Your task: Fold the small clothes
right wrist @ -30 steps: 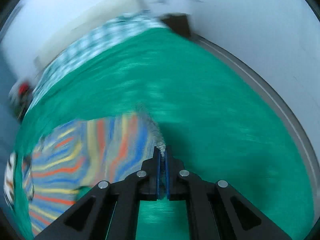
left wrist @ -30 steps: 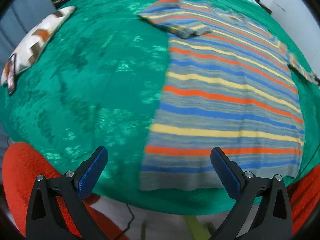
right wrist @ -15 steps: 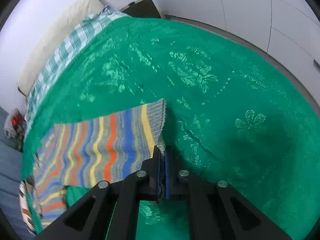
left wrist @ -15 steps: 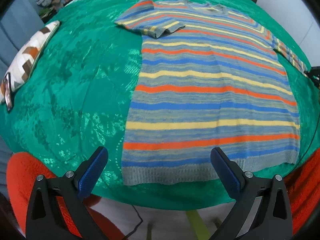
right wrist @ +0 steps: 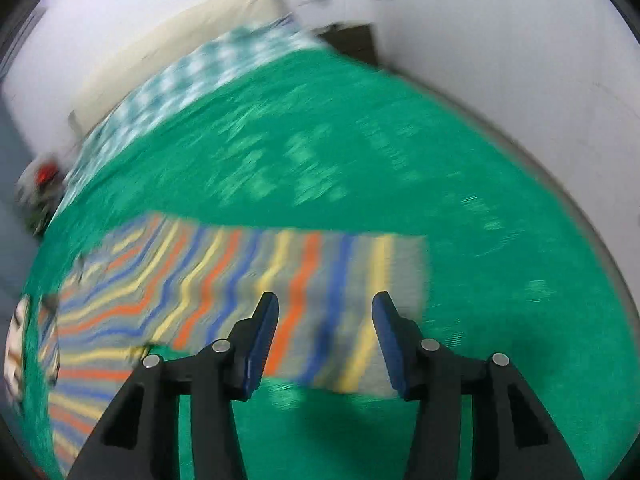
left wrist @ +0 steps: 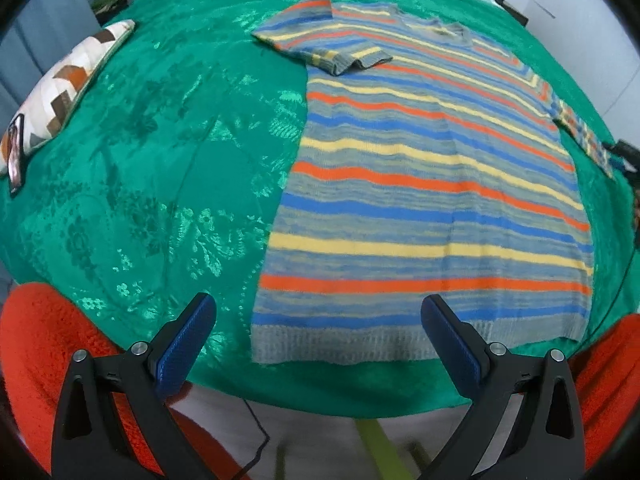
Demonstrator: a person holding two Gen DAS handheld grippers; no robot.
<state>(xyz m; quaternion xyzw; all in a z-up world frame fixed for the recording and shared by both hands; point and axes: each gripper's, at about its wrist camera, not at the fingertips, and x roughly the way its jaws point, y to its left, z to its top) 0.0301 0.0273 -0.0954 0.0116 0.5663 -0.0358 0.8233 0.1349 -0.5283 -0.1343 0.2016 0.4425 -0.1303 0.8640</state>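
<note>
The striped shirt (left wrist: 432,184) lay flat on the green bedspread (left wrist: 160,152), its hem near the bed's edge, while the left gripper (left wrist: 318,344) hovered wide open, and the right gripper (right wrist: 326,340) had just been opening, nothing pinched between its pads.

Bed (left wrist: 168,128) under a green patterned cover, filling both views. Striped shirt (left wrist: 432,200) spread flat on it toward 3 o'clock in the left view, hem at 6, one sleeve folded over the body at 12. Patterned pillow (left wrist: 72,84) at 9 o'clock by the edge, phone (left wrist: 15,152) leaning against it. Checked sheet (right wrist: 192,84) at the far end, 11 o'clock in the blurred right view.
</note>
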